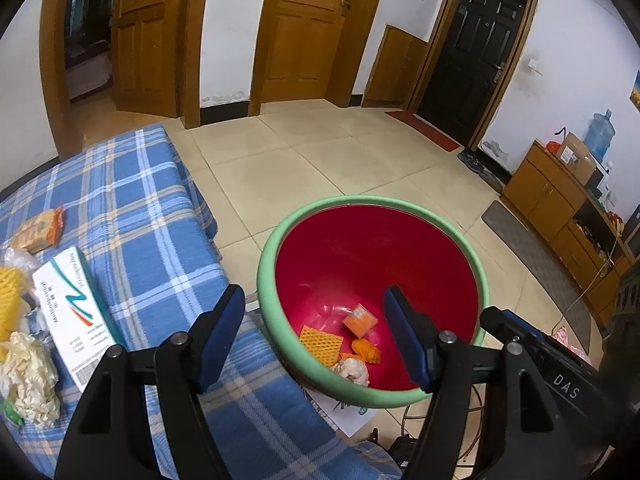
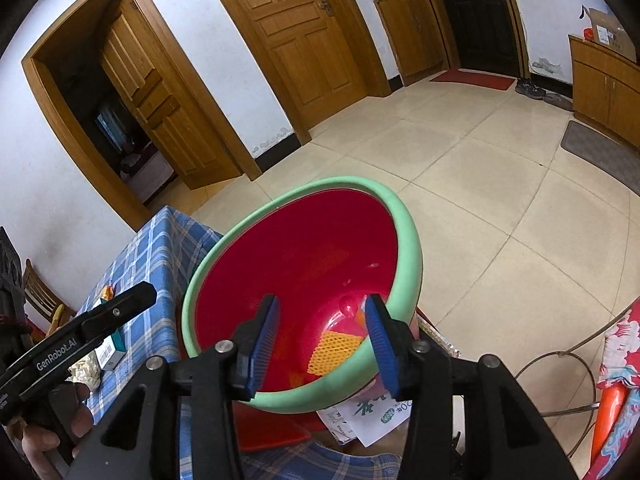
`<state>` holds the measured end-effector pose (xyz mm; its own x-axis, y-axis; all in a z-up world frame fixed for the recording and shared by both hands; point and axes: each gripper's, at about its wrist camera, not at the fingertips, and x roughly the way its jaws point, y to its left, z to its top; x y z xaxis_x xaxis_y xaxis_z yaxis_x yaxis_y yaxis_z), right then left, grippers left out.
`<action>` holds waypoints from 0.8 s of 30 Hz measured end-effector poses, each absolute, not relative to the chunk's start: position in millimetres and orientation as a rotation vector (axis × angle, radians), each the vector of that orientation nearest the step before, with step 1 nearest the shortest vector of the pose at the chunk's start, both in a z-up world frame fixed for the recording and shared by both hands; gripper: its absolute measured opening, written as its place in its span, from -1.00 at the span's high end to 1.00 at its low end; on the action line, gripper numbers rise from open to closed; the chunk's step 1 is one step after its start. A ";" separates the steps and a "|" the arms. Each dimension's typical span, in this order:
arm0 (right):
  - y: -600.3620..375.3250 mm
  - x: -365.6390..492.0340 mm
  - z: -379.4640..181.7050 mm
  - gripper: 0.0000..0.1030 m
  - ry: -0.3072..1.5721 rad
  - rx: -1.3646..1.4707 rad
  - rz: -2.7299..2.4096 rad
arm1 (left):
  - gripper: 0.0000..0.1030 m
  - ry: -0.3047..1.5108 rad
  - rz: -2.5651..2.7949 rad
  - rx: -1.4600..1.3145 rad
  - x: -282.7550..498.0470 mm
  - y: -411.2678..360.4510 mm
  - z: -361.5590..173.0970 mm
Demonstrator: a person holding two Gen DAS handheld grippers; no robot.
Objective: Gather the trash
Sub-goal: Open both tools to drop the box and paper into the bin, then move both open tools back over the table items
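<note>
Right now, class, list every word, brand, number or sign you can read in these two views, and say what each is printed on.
"DAS" – white letters on the right gripper body, seen from the left wrist view.
"GenRobot.AI" – white letters on the left gripper body, seen from the right wrist view.
White carton on the checked tablecloth: print too blurred to read.
Printed paper under the bin: unreadable.

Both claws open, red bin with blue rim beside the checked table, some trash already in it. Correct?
One error: the rim of the red bin is light green, not blue, as the left wrist view shows. The rest holds: left claw and right claw are open, the bin sits beside the checked table, and orange netting lies inside.
</note>
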<state>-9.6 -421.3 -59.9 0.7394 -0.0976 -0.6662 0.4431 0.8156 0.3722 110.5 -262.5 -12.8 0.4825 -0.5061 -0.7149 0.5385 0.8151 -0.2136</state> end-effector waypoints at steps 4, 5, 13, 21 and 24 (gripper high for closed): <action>-419.7 -14.2 -55.0 -0.06 0.667 0.547 -0.304 | -0.39 0.845 -0.613 0.033 105.8 -251.5 -7.0; -419.1 -15.1 -54.3 -0.09 0.664 0.547 -0.302 | -0.39 0.841 -0.604 0.034 104.5 -248.8 -5.3; -407.9 -21.0 -45.0 -0.43 0.645 0.540 -0.290 | -0.53 0.809 -0.525 0.026 95.7 -220.0 4.1; -392.5 -24.6 -36.6 -0.53 0.631 0.527 -0.262 | -0.54 0.802 -0.467 0.000 89.0 -186.3 9.5; -384.8 -23.4 -33.9 -0.55 0.629 0.519 -0.247 | -0.54 0.798 -0.445 -0.009 85.6 -173.4 11.0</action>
